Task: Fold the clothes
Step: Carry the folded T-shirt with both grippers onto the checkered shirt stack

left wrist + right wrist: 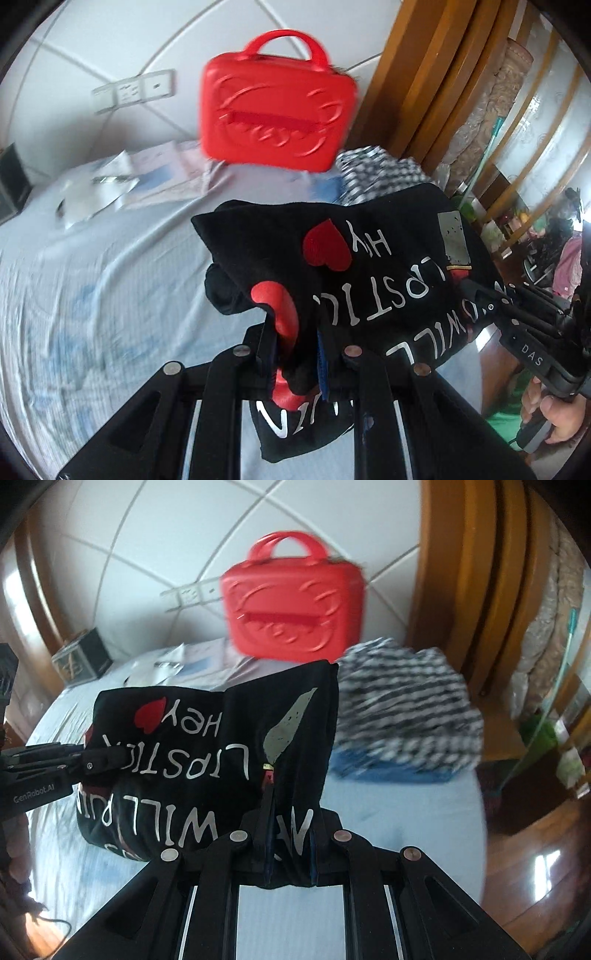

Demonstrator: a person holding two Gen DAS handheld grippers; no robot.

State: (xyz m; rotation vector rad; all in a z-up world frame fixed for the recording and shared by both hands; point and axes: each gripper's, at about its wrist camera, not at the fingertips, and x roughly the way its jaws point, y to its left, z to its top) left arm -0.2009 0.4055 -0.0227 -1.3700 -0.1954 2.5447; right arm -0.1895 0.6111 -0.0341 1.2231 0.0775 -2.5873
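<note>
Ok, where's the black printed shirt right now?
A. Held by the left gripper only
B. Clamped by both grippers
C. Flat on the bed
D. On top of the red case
B: the left gripper and the right gripper are each shut on the black shirt, which hangs between them.

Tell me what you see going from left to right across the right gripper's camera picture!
Other gripper → black T-shirt → checkered cloth pile → wooden frame.
</note>
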